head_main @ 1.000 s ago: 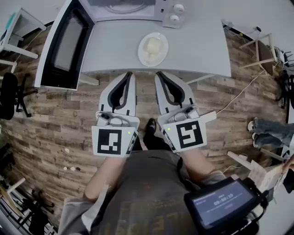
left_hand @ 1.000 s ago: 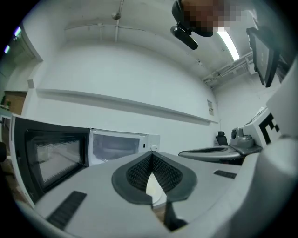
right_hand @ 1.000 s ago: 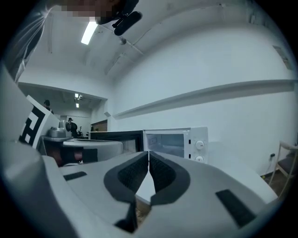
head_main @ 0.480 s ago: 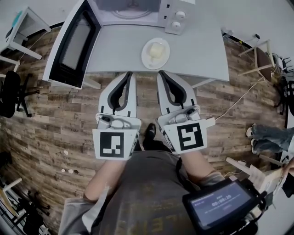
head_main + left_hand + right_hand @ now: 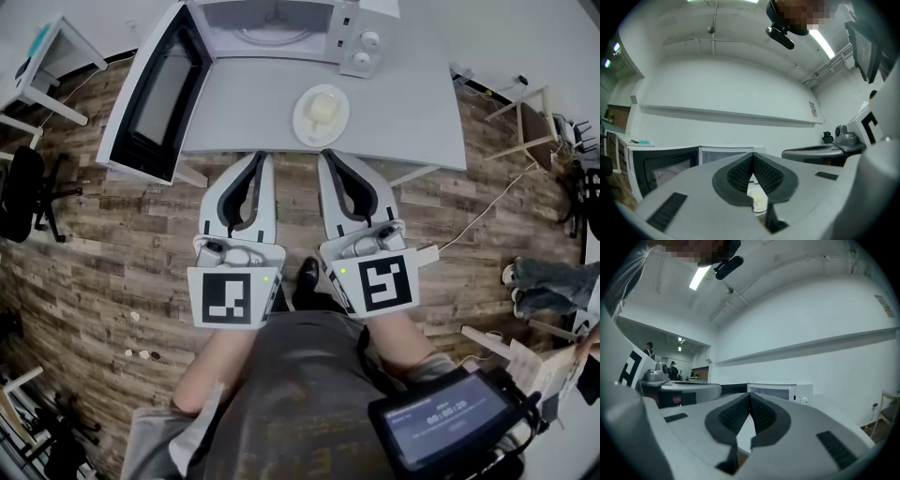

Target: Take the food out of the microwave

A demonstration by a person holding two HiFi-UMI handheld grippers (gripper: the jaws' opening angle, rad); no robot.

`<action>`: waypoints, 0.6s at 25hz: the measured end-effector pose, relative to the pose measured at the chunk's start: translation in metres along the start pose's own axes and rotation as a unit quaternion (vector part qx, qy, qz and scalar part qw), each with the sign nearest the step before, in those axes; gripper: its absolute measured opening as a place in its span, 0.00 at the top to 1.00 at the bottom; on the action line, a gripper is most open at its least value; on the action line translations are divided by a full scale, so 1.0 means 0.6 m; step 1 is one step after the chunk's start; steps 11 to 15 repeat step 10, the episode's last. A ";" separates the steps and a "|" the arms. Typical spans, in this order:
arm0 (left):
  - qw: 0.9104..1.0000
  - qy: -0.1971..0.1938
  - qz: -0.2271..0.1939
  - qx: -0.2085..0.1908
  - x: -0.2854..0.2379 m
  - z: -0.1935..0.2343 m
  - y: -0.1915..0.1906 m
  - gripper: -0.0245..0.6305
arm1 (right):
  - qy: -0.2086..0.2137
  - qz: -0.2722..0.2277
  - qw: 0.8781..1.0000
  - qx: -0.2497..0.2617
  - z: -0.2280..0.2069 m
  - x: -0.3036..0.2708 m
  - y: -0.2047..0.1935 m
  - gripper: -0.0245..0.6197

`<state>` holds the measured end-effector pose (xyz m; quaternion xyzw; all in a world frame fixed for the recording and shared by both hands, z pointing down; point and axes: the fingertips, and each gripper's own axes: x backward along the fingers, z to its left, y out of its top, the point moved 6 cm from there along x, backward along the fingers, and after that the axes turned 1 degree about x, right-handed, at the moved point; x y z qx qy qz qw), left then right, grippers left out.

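A white plate (image 5: 304,125) with a pale yellow piece of food (image 5: 322,106) stands on the grey table (image 5: 412,103), in front of the white microwave (image 5: 281,23). The microwave's door (image 5: 155,89) hangs open to the left, and its chamber shows only the glass turntable. My left gripper (image 5: 263,157) and right gripper (image 5: 324,156) are side by side at the table's near edge, short of the plate. Both are shut and hold nothing. The left gripper view shows its shut gripper (image 5: 752,157) with the food (image 5: 758,200) behind the jaws. The right gripper view shows its shut gripper (image 5: 750,397) and the microwave (image 5: 783,391).
A black chair (image 5: 19,192) and a small white table (image 5: 42,66) stand at the left. A wooden stool (image 5: 534,108) and a cable (image 5: 487,202) are at the right, where a person's legs (image 5: 548,281) show. A screen device (image 5: 450,422) hangs at my chest.
The head view has tilted a little, so more of the microwave shows and the plate sits lower in frame. Both grippers stay shut and in about the same place.
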<state>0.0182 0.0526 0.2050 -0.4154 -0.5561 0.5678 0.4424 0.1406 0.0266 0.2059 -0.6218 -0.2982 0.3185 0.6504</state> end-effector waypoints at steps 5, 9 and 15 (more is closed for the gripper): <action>1.000 0.000 -0.003 -0.004 0.003 0.008 0.002 0.95 | 0.001 -0.003 1.000 0.000 0.006 -0.003 0.004 0.95; 1.000 0.000 -0.005 -0.006 -0.001 0.009 0.002 0.95 | 0.002 -0.002 1.000 -0.001 0.005 -0.006 0.003 0.95; 1.000 0.000 -0.004 -0.005 -0.001 0.010 0.002 0.95 | 0.002 -0.001 1.000 -0.001 0.004 -0.007 0.003 0.95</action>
